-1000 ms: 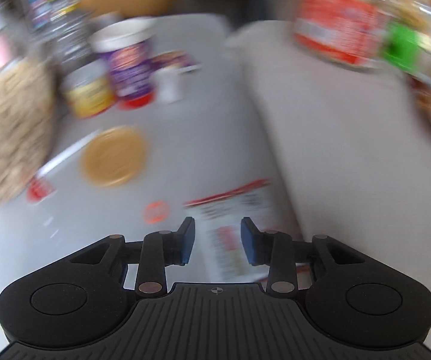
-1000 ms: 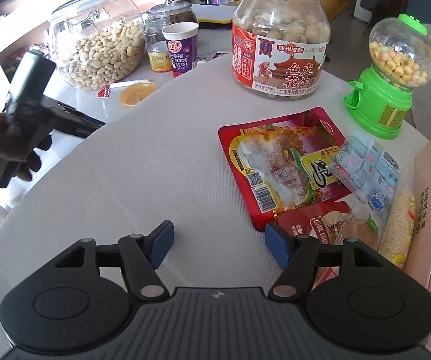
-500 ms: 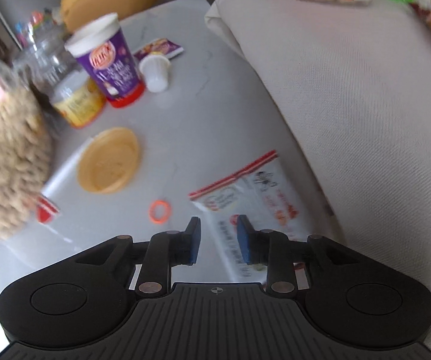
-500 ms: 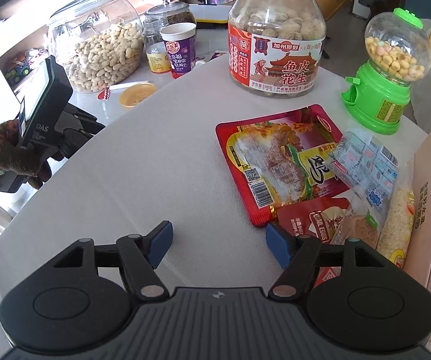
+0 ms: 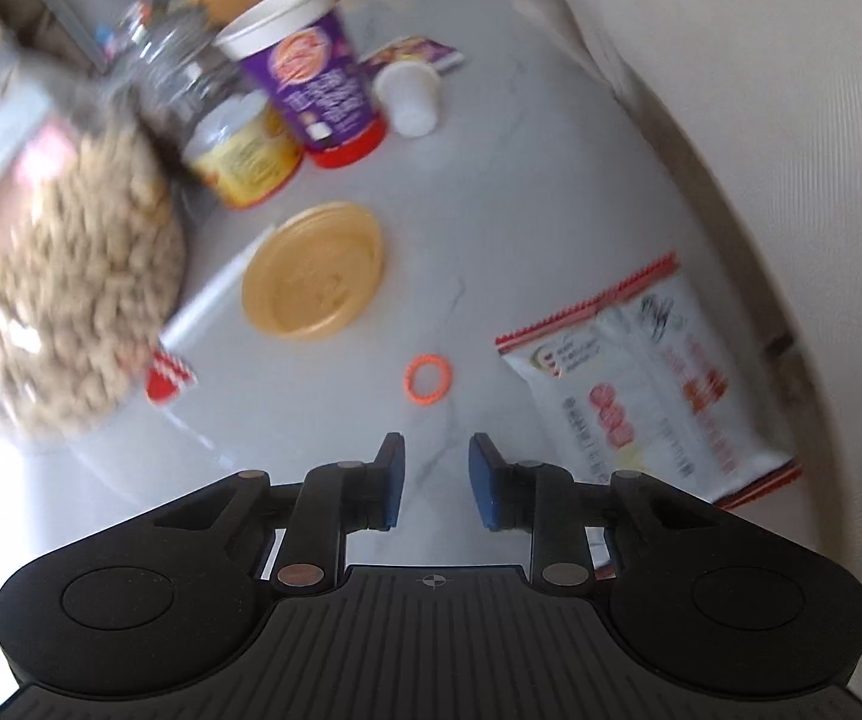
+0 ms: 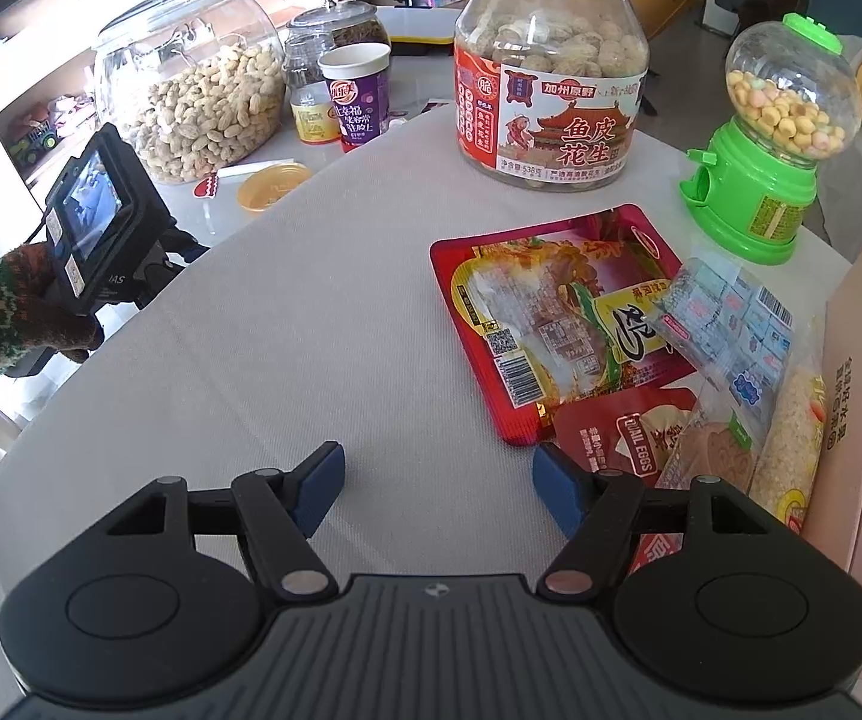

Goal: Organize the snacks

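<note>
The left tool [image 5: 431, 480] was pointed down at the bare white desk [image 5: 491, 192], its jaws closing with nothing between them and not yet shut. A white snack packet [image 5: 647, 384] with red edging lay flat on the desk just to the right of that tool, beside the edge of the grey cloth [image 5: 791, 120]. An orange ring [image 5: 426, 378] lay ahead of the tool, with a yellow lid [image 5: 314, 270] beyond it. Farther back a purple cup [image 5: 311, 78], a small yellow-labelled jar [image 5: 245, 162] and a small white cup [image 5: 410, 96] were grouped together, and a large peanut jar [image 5: 65, 276] was blurred at the left. The right tool [image 6: 437, 489] was held released over the cloth [image 6: 311, 312], with nothing between its jaws. A red packet [image 6: 557, 318] lay flat on the cloth ahead and to the right of it, and was partly overlapped by a clear bag [image 6: 725, 324] and a quail-egg packet [image 6: 629, 438]. A pink box [image 6: 857, 372] stood at the right edge, touching that pile. A labelled nut jar [image 6: 551, 84] and a green candy dispenser [image 6: 773, 144] stood upright farther back. In the right view the left tool's handle was gripped in a gloved hand [image 6: 5, 318] at the left edge.
</note>
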`<move>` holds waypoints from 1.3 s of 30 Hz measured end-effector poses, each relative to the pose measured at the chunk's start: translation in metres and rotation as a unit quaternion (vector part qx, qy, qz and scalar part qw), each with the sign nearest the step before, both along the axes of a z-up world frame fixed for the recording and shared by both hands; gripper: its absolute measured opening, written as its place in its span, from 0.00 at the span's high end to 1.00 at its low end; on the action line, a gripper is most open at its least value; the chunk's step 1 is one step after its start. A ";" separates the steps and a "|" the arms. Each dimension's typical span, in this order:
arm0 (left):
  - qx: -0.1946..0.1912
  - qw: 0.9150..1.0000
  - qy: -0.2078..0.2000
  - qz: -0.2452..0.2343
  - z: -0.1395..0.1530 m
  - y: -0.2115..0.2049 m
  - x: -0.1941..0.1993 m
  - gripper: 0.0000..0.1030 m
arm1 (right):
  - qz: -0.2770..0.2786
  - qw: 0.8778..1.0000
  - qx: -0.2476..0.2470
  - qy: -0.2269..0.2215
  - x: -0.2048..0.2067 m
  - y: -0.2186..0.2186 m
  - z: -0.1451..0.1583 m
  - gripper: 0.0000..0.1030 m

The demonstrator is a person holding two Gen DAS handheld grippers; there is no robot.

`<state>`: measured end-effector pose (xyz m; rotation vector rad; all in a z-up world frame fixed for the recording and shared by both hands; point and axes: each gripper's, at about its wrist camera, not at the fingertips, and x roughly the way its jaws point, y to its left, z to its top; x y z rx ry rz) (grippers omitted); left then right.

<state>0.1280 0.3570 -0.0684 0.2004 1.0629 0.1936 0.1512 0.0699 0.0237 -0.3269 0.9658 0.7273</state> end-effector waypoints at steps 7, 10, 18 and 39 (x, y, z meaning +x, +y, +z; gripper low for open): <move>-0.351 0.918 -0.035 0.179 0.031 0.021 -0.067 0.71 | 0.018 0.998 0.050 0.025 0.023 0.056 0.045 0.32; -0.426 0.874 -0.069 0.224 0.006 0.026 -0.091 0.72 | 0.036 0.993 0.074 0.083 0.044 0.114 0.058 0.28; -0.485 0.825 -0.053 0.285 -0.022 0.055 -0.095 0.73 | 0.080 0.984 -0.105 0.121 0.047 0.273 -0.009 0.88; -0.409 0.811 -0.194 0.371 -0.004 0.099 -0.113 0.78 | 0.146 0.970 -0.138 0.138 0.071 0.337 -0.061 0.93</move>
